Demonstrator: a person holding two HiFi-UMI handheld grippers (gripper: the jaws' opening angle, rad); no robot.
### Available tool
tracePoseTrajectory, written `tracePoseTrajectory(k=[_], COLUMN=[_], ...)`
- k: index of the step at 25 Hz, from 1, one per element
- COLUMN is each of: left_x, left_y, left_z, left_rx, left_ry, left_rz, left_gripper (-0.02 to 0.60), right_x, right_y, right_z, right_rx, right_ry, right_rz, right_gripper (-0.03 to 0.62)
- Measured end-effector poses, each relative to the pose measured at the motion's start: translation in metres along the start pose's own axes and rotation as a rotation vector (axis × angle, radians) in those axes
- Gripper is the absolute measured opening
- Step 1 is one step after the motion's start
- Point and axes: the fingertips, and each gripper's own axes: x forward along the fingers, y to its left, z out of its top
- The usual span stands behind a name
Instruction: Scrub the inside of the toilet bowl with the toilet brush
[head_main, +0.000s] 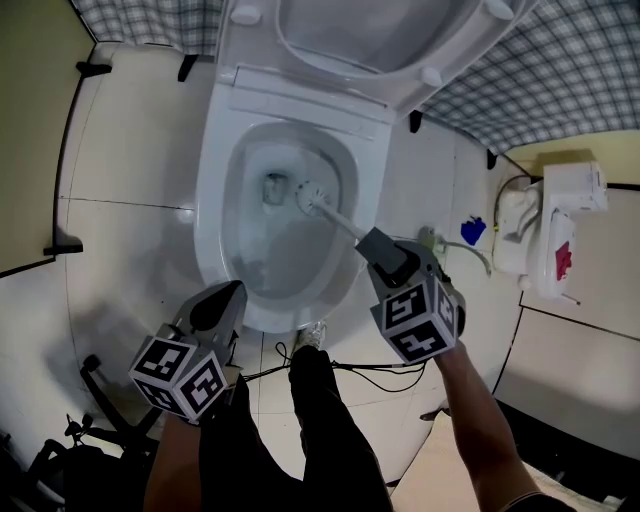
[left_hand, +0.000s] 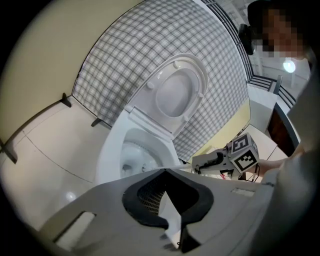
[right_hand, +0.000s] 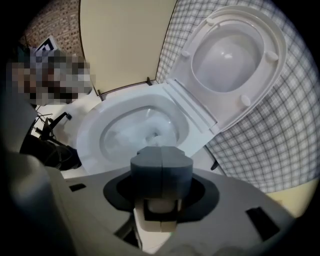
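The white toilet bowl (head_main: 210, 200) stands open in the head view, with water and foam inside. A toilet brush reaches into it: its white head (head_main: 310, 195) lies near the drain, and its pale handle (head_main: 340, 222) runs back to my right gripper (head_main: 385, 255), which is shut on the handle. In the right gripper view the grey pads (right_hand: 161, 165) meet around the white handle above the bowl (right_hand: 95, 130). My left gripper (head_main: 222, 300) hovers over the bowl's front left rim, jaws together and holding nothing. The left gripper view shows the bowl (left_hand: 112, 150) and the right gripper (left_hand: 215, 161).
The seat and lid (head_main: 350, 30) are raised against a checked wall. A white box-like fixture (head_main: 560, 220) and a blue object (head_main: 473, 230) sit at the right. A black cable (head_main: 350, 368) crosses the floor by the person's leg (head_main: 320, 420). Black gear (head_main: 70, 450) stands bottom left.
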Motion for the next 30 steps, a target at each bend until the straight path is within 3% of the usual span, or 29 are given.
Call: tracePoseTrajectory(k=[6,13,17,26,30], left_x=[-0.002,-0.009,-0.012,-0.014,-0.013], left_y=[-0.001,0.003,0.006,-0.002,-0.008], left_z=[0.000,-0.003,-0.007,-0.012,-0.010], left_rx=[-0.004,0.008,0.009,0.077,0.079], left_ry=[-0.006,0.010,0.021,0.062,0.054], left_rz=[-0.005,0.004,0.013,-0.001,-0.005], left_gripper=[0.008,0.008,0.008,0.008,0.008], right_x=[-0.018,-0.011,-0.008,-0.026,-0.030], right_y=[0.019,-0.031,-0.043,-0.013,0.008], right_z=[-0.019,0.008,0.024,0.003,-0.004], right_rx=[-0.034,-0.036,-0.061,-0.231,-0.203], right_ry=[0.069,0.062,0.075,0.206,0.175], right_rz=[0.067,-0.070,-0.083,0.005,0.066], right_gripper=[0.189,0.187,0.187,0.187,0.187])
